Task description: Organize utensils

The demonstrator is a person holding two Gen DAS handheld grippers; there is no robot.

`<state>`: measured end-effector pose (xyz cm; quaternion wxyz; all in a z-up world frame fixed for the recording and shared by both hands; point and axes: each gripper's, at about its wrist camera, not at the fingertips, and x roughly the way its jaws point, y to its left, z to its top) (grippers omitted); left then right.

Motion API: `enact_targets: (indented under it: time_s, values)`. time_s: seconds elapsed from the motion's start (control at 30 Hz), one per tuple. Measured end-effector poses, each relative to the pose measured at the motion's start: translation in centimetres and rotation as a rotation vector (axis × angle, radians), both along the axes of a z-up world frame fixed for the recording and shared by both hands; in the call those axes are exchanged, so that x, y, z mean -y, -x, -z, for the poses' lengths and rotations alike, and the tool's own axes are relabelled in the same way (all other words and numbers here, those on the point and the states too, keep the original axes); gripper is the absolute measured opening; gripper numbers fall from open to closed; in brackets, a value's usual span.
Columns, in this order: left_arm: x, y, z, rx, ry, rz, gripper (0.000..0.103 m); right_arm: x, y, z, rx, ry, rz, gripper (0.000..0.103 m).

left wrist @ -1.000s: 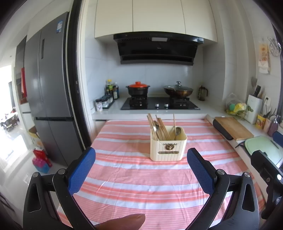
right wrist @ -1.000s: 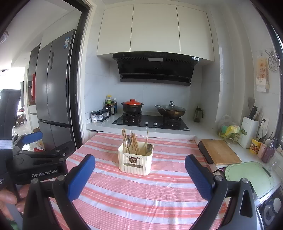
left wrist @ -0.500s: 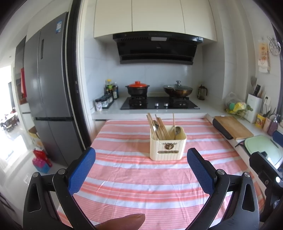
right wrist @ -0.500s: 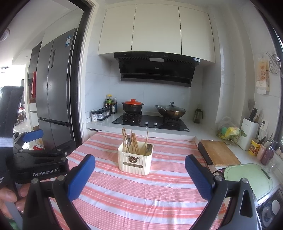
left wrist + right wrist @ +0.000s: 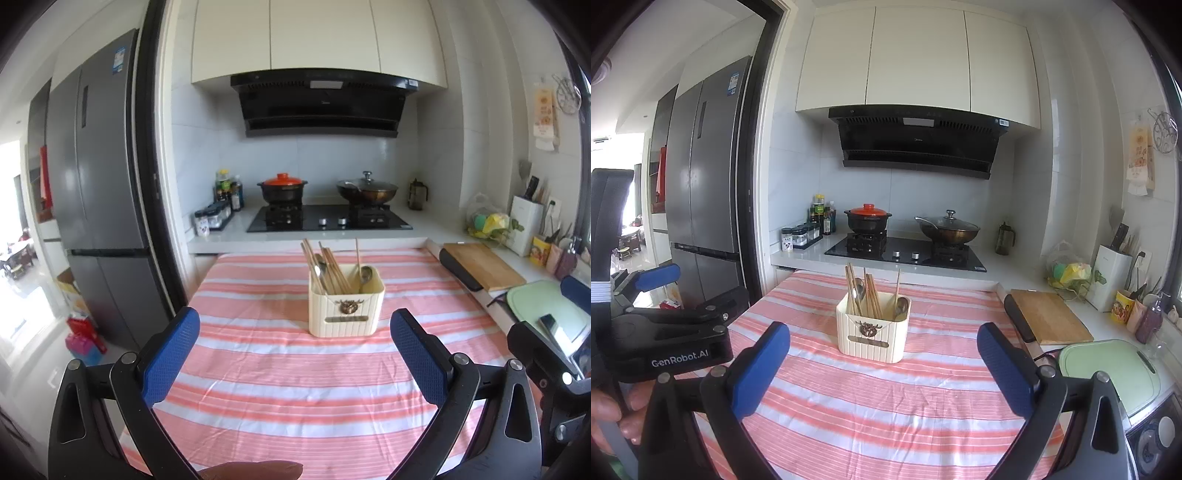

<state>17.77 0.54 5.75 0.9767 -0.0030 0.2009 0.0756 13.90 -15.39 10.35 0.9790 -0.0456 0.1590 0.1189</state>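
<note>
Left wrist view. Left gripper (image 5: pixel 295 350) with blue-padded black fingers (image 5: pixel 171 354) spread wide, holding nothing, hovering above the table covered in a pink-and-white striped cloth (image 5: pixel 280 387). Cream ribbed plastic utensil holder (image 5: pixel 346 308) standing upright on the cloth ahead, near the table's far middle, well apart from the pads. Inside the holder: a bundle of wooden chopsticks (image 5: pixel 327 267) leaning left, a metal spoon (image 5: pixel 365 275) on the right side. Black gas hob (image 5: pixel 328 219) on the counter beyond, carrying a black pot with an orange lid (image 5: pixel 282 186) and a lidded wok (image 5: pixel 366 188). Wooden chopping board (image 5: pixel 482 266) on the counter to the right. Fingertip (image 5: pixel 255 469) at the bottom edge.

Right wrist view. Right gripper (image 5: pixel 882 365) likewise fully spread and empty, above the same cloth. Holder centred between the blue pads, farther back, untouched. Left gripper's black body visible at the left edge, marked "GenRobot.AI", held by a hand (image 5: pixel 607 417). Grey refrigerator (image 5: pixel 705 184) beyond the doorway.
</note>
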Motion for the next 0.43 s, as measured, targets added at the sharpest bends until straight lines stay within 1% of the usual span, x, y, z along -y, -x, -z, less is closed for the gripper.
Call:
enact_targets:
  time_s: [0.17,0.23,0.3,0.37,0.43]
  values:
    - [-0.05,0.01,0.15,-0.005,0.005,-0.001,0.103,0.19,-0.08,0.06,0.0,-0.001,0.003,0.103]
    - [-0.09,-0.02,0.24,-0.008,0.018,0.017,0.103,0.2,-0.02,0.07,-0.001,-0.001,0.002,0.103]
    - [-0.18,0.14,0.29,0.004,0.036,0.035,0.103,0.2,0.0,0.08,-0.003,-0.001,0.005,0.103]
    - [-0.3,0.35,0.22,0.018,0.048,0.029,0.103,0.26,-0.04,0.1,-0.006,-0.002,0.006,0.103]
    - [-0.29,0.3,0.13,0.023,0.037,0.032,0.103,0.31,-0.12,0.21,-0.009,-0.001,0.007,0.103]
